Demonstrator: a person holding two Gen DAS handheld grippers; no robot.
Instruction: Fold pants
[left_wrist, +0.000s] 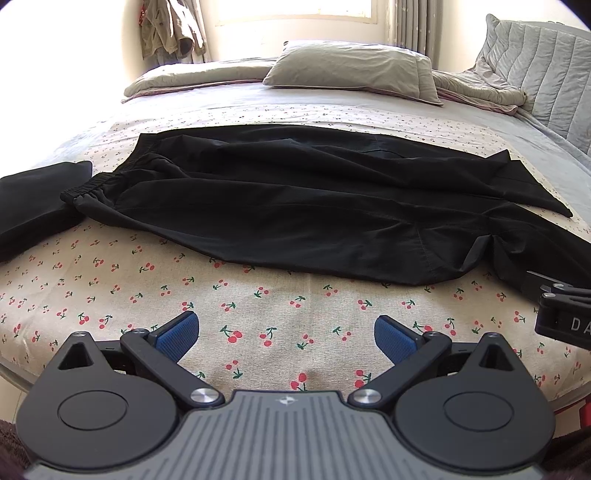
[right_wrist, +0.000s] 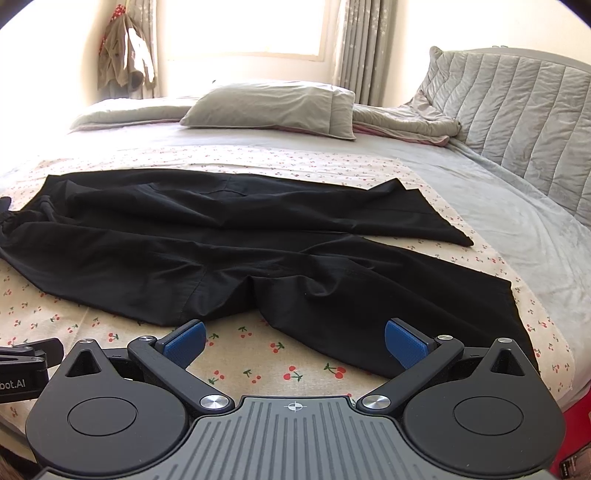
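Left wrist view: the left gripper (left_wrist: 287, 334) hovers over the cherry-print sheet (left_wrist: 258, 314), fingers spread wide and holding nothing. Black pants (left_wrist: 295, 206) lie unfolded across the sheet just ahead, waistband to the left, beside a folded black garment (left_wrist: 33, 206). The right gripper (right_wrist: 293, 343) also gapes empty, its right fingertip (right_wrist: 404, 341) over a pant leg.
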